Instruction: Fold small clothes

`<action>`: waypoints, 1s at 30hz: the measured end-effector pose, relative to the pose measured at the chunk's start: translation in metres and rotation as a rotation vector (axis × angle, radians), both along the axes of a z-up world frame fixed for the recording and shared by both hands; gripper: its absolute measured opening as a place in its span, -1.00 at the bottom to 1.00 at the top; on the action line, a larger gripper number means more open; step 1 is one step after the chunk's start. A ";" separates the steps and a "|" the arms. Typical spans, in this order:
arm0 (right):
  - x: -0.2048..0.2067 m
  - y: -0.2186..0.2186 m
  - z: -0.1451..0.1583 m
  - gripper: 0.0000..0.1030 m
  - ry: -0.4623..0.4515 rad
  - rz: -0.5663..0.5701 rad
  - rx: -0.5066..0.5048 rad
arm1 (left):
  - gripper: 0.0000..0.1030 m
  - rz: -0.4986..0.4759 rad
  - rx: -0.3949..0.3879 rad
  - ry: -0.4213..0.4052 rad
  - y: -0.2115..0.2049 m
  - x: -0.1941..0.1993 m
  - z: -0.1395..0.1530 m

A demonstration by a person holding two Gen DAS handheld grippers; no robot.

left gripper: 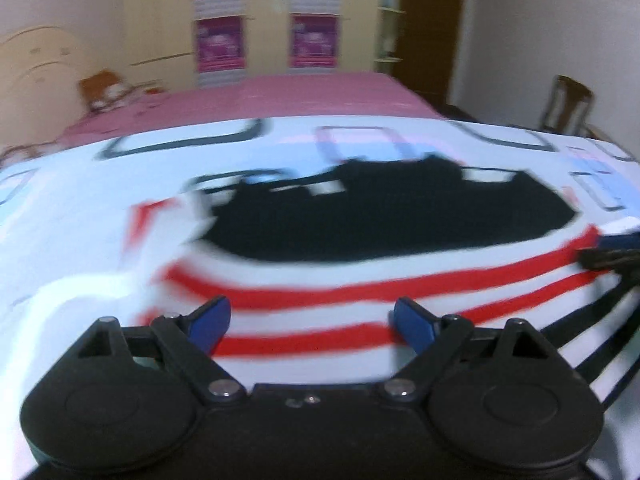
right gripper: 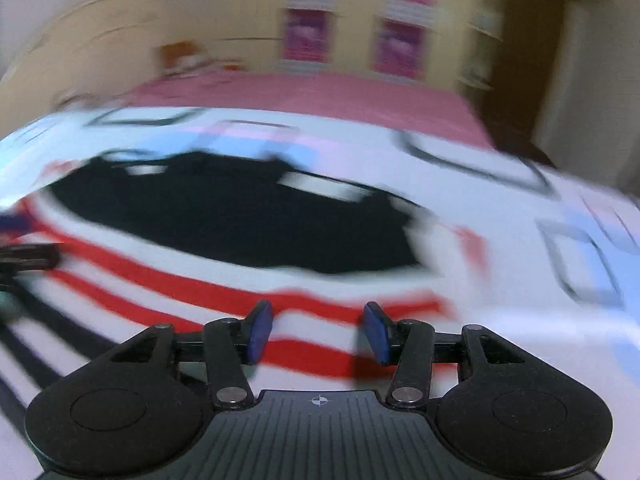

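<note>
A small garment (left gripper: 360,272) with a black upper part, red and white stripes and black stripes lies flat on a white patterned cloth (left gripper: 72,216). My left gripper (left gripper: 312,320) is open, its blue pads (left gripper: 210,320) low over the red stripes at the near left side. My right gripper (right gripper: 318,330) is open over the red stripes of the same garment (right gripper: 224,240) at its right side. Each gripper shows at the other view's edge: the right one in the left wrist view (left gripper: 612,256), the left one in the right wrist view (right gripper: 28,256). Both views are motion-blurred.
The white cloth with black, pink and blue rectangles covers the work surface (right gripper: 540,208). Behind it is a pink bed (left gripper: 280,96) with a brown soft toy (left gripper: 104,88). A wooden chair (left gripper: 568,104) stands at the far right, wardrobes with pink posters (left gripper: 220,40) behind.
</note>
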State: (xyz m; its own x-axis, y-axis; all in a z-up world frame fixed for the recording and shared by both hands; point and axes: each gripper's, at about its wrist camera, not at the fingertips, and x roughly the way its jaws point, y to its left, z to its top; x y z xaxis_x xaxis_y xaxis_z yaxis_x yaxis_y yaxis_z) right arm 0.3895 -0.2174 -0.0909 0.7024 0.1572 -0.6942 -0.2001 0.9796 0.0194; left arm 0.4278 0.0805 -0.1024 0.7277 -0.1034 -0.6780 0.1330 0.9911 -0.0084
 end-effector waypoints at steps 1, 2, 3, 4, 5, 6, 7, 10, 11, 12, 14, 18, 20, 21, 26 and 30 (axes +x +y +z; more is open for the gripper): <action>-0.002 -0.016 -0.002 -0.05 0.019 -0.040 0.036 | 0.75 0.005 -0.019 0.000 0.011 -0.004 -0.002; -0.003 -0.021 -0.003 -0.05 0.024 -0.048 0.039 | 0.75 0.003 -0.045 -0.005 0.017 -0.006 -0.002; -0.005 -0.018 -0.003 -0.05 0.018 -0.030 0.015 | 0.72 0.002 -0.054 -0.005 0.018 -0.007 -0.001; -0.005 -0.013 -0.002 -0.05 0.014 -0.021 -0.018 | 0.71 0.006 -0.047 0.001 0.015 -0.006 0.002; -0.004 -0.006 0.003 -0.05 0.010 -0.026 -0.041 | 0.69 0.001 -0.044 -0.002 0.011 -0.006 0.008; -0.007 -0.001 0.008 -0.05 0.000 -0.029 -0.035 | 0.69 -0.015 -0.053 -0.020 0.005 -0.010 0.014; -0.011 -0.001 0.014 -0.05 -0.018 -0.021 -0.010 | 0.69 -0.030 -0.061 -0.038 -0.002 -0.014 0.017; -0.024 0.026 0.023 -0.05 -0.032 0.072 0.045 | 0.69 -0.090 -0.072 -0.046 -0.031 -0.027 0.019; -0.029 0.038 0.021 -0.05 -0.032 0.119 0.045 | 0.69 -0.106 -0.065 -0.042 -0.040 -0.031 0.017; -0.034 0.051 0.017 -0.05 -0.023 0.168 0.038 | 0.69 -0.120 -0.058 -0.029 -0.050 -0.032 0.012; -0.041 0.068 0.006 -0.05 0.000 0.213 0.005 | 0.71 -0.124 -0.033 0.006 -0.064 -0.033 -0.001; -0.047 0.076 0.004 -0.05 0.009 0.178 -0.025 | 0.71 -0.132 0.004 0.002 -0.071 -0.042 0.003; -0.050 0.073 0.008 -0.06 0.010 0.186 -0.001 | 0.70 -0.126 0.004 0.002 -0.067 -0.046 0.002; -0.053 0.072 0.004 -0.05 0.036 0.195 -0.002 | 0.70 -0.122 0.006 0.009 -0.065 -0.048 -0.002; -0.071 0.069 0.004 -0.05 0.038 0.191 -0.042 | 0.68 -0.095 -0.027 -0.002 -0.054 -0.064 0.004; -0.082 0.078 0.004 -0.05 0.045 0.205 -0.027 | 0.68 -0.069 -0.058 0.033 -0.060 -0.061 0.004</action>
State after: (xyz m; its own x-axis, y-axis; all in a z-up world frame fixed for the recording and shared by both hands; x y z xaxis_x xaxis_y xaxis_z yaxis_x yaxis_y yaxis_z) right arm 0.3078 -0.1397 -0.0870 0.6258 0.2747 -0.7300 -0.3949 0.9187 0.0072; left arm 0.3672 0.0206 -0.0983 0.6952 -0.1921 -0.6927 0.1996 0.9773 -0.0708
